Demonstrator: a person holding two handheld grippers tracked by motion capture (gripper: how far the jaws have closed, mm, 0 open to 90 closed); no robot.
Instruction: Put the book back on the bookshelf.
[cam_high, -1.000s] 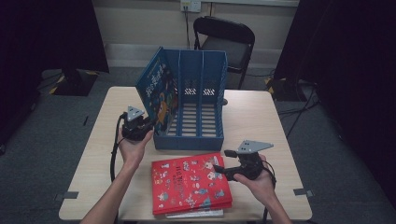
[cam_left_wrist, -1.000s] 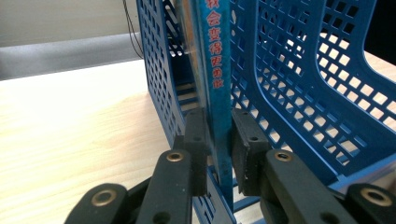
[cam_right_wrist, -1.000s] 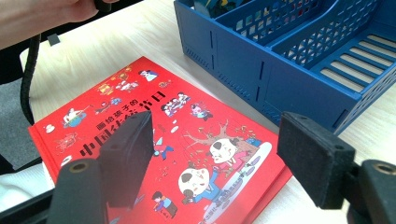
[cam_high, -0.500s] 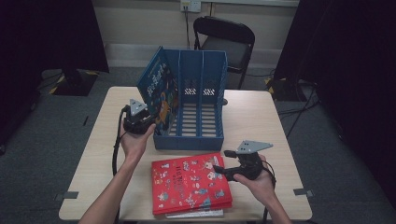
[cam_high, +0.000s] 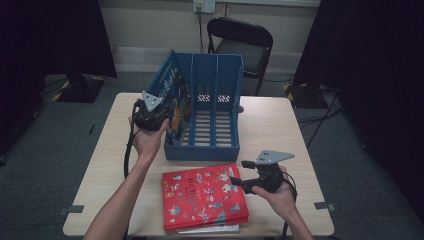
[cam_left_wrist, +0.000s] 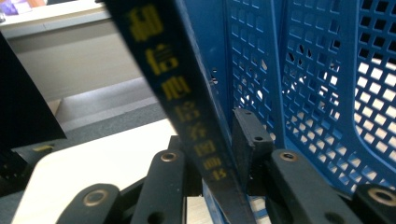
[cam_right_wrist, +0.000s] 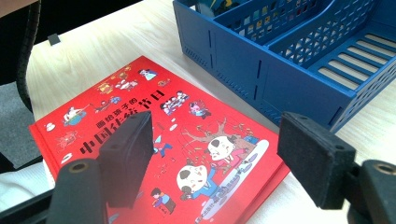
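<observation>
Left claw (cam_left_wrist: 212, 154) clamped on thin dark-blue book (cam_left_wrist: 187, 112), gold Chinese characters down spine, book tilted in leftmost slot of blue perforated plastic rack (cam_high: 212, 115) at surface's far middle. Jaws were just opening slightly, book between pads. Right claw (cam_right_wrist: 219, 158) wide open, nothing held, above glossy red hardcover picture book (cam_right_wrist: 163, 135), cartoon figures, Chinese title, near front edge.

1. File rack (cam_high: 210, 125) is sitting at desk (cam_high: 280, 125) centre, toward the far edge.
2. Leaning book (cam_high: 170, 100) is standing in the rack's leftmost compartment, tilted.
3. Left gripper (cam_high: 167, 117) is sitting at the rack's left side, jaws closed on the leaning book's spine.
4. Flat book (cam_high: 202, 195) is lying before the rack, near the desk's front edge, on another book (cam_high: 210, 230).
5. Right gripper (cam_high: 237, 182) is sitting at the flat book's right edge, jaws spread.
6. Chair (cam_high: 242, 45) is standing behind the desk.
</observation>
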